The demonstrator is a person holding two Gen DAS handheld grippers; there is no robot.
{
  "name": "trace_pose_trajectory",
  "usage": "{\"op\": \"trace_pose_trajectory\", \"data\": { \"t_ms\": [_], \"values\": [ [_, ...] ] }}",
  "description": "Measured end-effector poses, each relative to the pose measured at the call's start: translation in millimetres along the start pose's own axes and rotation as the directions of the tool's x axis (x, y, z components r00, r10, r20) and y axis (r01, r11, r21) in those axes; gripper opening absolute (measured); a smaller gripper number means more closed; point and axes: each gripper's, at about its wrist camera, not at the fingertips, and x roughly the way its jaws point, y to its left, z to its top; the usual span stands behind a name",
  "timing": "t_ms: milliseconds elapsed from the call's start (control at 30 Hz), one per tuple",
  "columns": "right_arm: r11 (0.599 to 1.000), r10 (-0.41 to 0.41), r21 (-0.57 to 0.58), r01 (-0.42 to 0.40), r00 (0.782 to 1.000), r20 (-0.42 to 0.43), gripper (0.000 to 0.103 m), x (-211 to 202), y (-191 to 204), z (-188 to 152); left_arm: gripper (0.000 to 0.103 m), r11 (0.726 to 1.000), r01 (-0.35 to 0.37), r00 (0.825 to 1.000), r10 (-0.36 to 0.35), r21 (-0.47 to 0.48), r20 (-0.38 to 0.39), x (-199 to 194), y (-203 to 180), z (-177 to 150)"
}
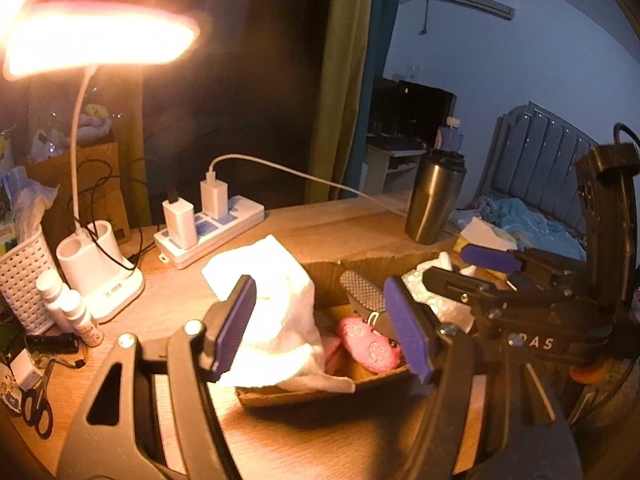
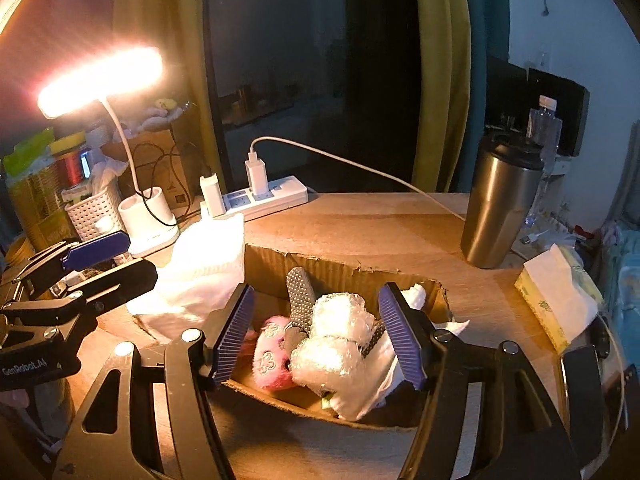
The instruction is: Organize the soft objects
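A low cardboard box (image 2: 320, 265) sits on the wooden desk and holds a pink plush piece (image 2: 272, 356), a grey dotted piece (image 2: 300, 296) and a bubble-wrap bundle (image 2: 336, 340). My right gripper (image 2: 318, 334) hangs open over the box; the bundle lies between its purple pads, apart from both. A white cloth (image 1: 276, 300) is draped over the box's left wall (image 1: 280, 394). My left gripper (image 1: 322, 328) is open just in front of the cloth, its left pad (image 1: 234, 320) close to it. The pink plush (image 1: 368, 344) shows between the left fingers. Each gripper appears side-on in the other's view: right gripper (image 1: 460, 268), left gripper (image 2: 120, 264).
A lit desk lamp (image 1: 100, 276) and a power strip (image 1: 212, 232) with chargers stand behind the box. A steel tumbler (image 2: 500, 204) is at the back right, a tissue pack (image 2: 556, 300) at the right. A white basket (image 1: 24, 276), small bottles (image 1: 72, 308) and scissors (image 1: 38, 408) crowd the left.
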Motion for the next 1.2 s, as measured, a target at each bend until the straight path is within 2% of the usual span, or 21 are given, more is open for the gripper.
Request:
{"op": "trace_pose_trajectory", "data": {
  "t_ms": [967,1100,1200],
  "values": [
    [0.998,-0.045,-0.026,0.049,0.990,0.134,0.068,-100,28,-15,0.068,0.999,0.018,0.991,-0.024,0.046,0.133,-96,-29,-4],
    [0.998,-0.050,-0.030,0.056,0.986,0.160,0.068,-118,33,-18,0.077,0.998,0.027,0.989,-0.034,0.054,0.146,-111,-35,-7],
    [0.998,-0.054,-0.033,0.061,0.982,0.182,0.068,-131,36,-21,0.078,0.998,0.029,0.987,-0.038,0.058,0.155,-121,-39,-9]
  ]
}}
